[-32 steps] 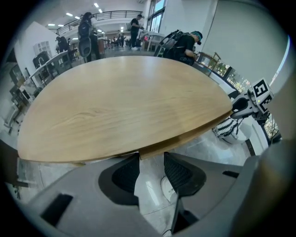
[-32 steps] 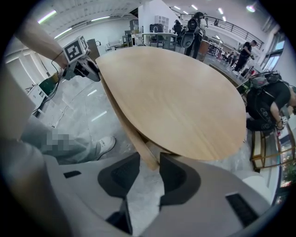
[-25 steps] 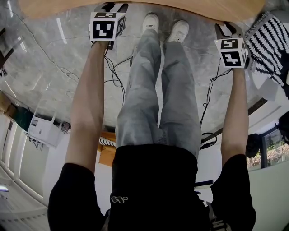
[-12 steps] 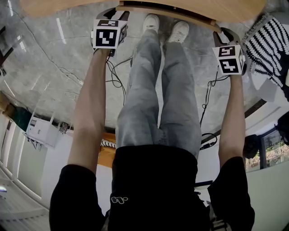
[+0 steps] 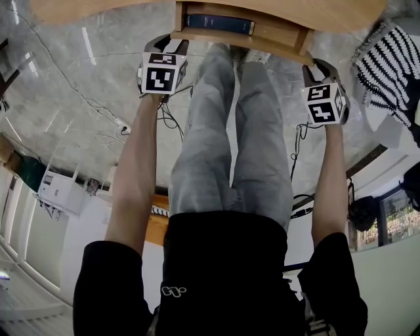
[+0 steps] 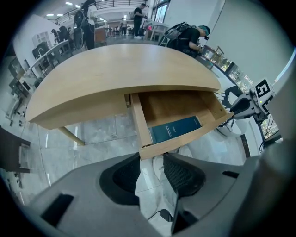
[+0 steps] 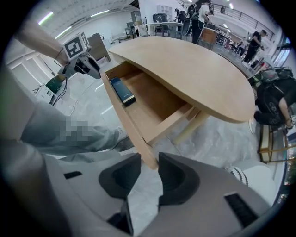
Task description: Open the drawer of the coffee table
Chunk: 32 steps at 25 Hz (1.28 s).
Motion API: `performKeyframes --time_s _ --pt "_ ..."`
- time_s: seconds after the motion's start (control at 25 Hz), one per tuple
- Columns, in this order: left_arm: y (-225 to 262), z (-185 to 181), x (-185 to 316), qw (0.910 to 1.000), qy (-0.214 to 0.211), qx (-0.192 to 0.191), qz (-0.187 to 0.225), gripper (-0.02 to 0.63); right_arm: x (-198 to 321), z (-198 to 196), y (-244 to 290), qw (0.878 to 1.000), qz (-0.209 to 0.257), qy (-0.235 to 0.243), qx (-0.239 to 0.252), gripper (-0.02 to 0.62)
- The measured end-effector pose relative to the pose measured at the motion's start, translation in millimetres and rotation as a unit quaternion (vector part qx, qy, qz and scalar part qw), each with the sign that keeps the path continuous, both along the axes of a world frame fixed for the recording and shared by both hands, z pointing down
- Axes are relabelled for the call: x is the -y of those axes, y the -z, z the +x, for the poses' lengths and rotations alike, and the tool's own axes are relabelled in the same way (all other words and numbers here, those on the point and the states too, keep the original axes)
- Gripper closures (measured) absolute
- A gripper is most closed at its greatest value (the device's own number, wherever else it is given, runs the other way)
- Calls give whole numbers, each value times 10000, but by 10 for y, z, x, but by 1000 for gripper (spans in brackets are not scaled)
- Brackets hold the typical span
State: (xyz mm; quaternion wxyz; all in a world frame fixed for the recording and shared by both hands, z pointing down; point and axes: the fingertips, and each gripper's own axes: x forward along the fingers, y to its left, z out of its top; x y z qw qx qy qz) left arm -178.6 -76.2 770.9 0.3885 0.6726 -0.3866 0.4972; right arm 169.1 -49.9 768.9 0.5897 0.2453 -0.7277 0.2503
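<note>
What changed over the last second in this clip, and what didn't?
The drawer slid out from under the coffee table toward the person, exposing a blue book. The left gripper and right gripper drew back with it. Each stays at its front corner; the legs haven't moved.

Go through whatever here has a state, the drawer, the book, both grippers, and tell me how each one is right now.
Shallow light wooden drawer: open, part way out from under the curved light wooden table top.
Dark blue book: closed, lying flat just behind the drawer front.
Left gripper: closed on the drawer front's left corner.
Right gripper: closed on the drawer front's right corner.
</note>
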Motion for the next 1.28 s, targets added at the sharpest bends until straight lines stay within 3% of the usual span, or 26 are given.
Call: performKeyframes --time_s 0.52,1.04,1.28 --pt "-31 -105 -573 9990 -73 93 -430 455 -616 -111 -32 9990 -440 -12 -27 483" --pt "-364 -151 -725 9953 -108 313 -906 455 -722 -127 -351 9970 -716 -70 -286 472" --pt "-405 -139 -731 9956 -105 253 -895 454 -724 -117 -391 9970 -704 -155 -281 463"
